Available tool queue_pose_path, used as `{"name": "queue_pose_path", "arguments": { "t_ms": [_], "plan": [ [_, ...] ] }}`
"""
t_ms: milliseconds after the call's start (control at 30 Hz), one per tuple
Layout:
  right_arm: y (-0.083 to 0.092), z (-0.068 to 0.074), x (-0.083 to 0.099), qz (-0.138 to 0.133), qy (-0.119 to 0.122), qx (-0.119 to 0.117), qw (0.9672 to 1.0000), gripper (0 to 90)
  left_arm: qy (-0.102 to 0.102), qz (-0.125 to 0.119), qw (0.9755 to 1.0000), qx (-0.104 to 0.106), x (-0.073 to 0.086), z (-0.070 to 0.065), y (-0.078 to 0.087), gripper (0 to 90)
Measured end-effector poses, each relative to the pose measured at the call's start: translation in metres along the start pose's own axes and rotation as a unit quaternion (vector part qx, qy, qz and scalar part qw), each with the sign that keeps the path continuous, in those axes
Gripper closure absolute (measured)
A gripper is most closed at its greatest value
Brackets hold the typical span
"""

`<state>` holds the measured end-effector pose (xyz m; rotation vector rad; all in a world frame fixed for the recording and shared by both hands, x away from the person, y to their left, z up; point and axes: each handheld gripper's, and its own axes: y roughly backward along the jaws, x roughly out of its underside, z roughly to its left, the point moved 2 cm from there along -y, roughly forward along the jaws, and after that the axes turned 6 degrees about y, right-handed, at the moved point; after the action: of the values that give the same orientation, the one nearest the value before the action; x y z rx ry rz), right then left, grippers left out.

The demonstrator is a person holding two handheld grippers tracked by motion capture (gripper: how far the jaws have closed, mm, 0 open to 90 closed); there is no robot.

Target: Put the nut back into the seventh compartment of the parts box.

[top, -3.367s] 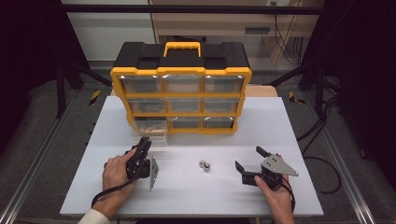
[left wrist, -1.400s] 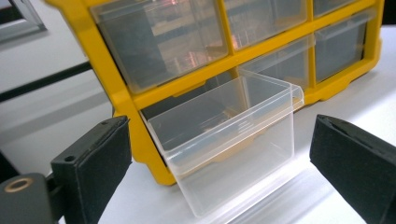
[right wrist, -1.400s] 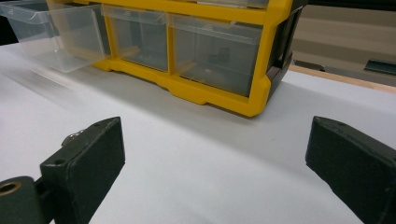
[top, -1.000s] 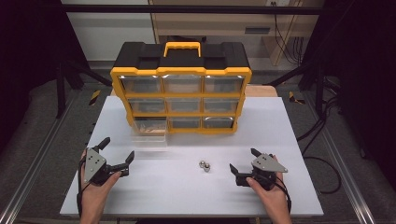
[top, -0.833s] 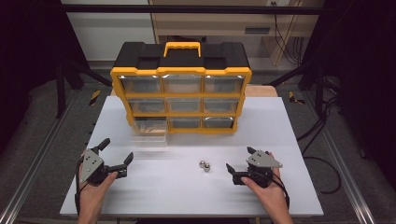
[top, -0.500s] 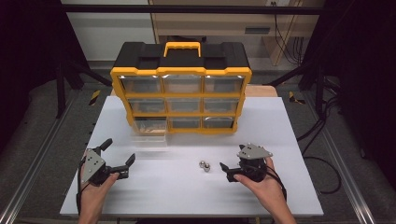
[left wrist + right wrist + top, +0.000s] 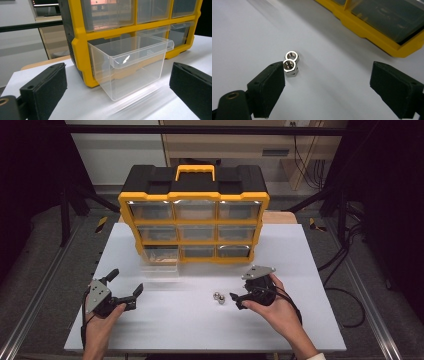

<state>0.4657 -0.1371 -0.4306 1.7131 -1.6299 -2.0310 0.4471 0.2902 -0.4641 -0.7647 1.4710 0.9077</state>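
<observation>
Left tongs (image 7: 125, 287) spread wide, nothing held, hovering low at the near-left of the white desk (image 7: 320, 270) and facing the clear drawer (image 7: 130, 65) pulled out of the bottom-left bay of the yellow-and-black organizer (image 7: 195, 215); left hand (image 7: 100, 320) gripping from below, forearm entering from the near edge. Right tongs (image 7: 234, 301) also wide open and empty, angled toward two hex nuts (image 7: 291, 63) lying touching each other on the desk, one jaw just beside them; right hand (image 7: 275, 305) wrapped around the body, wrist cocked inward. Dark room around, metal frame rails and cables (image 7: 350, 260) on the floor at right.
</observation>
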Motion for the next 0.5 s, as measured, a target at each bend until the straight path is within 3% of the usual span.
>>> {"name": "queue_pose_path", "arguments": {
  "t_ms": [100, 167, 400, 433, 500],
  "plan": [
    [-0.005, 0.001, -0.007, 0.024, 0.011, -0.014, 0.9996, 15.3, -0.003, -0.001, 1.0, 0.003, 0.0, 0.0, 0.0, 1.0],
    [-0.006, 0.001, -0.008, 0.025, 0.017, -0.015, 0.9994, 15.4, -0.001, -0.003, 1.0, 0.005, 0.0, 0.001, 0.0, 1.0],
    [-0.011, 0.004, -0.011, 0.037, 0.013, -0.025, 0.9989, 15.4, 0.004, -0.007, 0.9999, 0.007, 0.0, 0.003, 0.0, 1.0],
    [-0.012, 0.007, -0.012, 0.038, -0.009, -0.025, 0.9989, 15.8, 0.005, -0.006, 0.9999, 0.007, 0.001, 0.003, 0.0, 1.0],
    [-0.012, 0.006, -0.012, 0.039, -0.002, -0.029, 0.9988, 16.3, 0.006, -0.003, 1.0, 0.007, 0.002, 0.003, 0.0, 1.0]
  ]
}}
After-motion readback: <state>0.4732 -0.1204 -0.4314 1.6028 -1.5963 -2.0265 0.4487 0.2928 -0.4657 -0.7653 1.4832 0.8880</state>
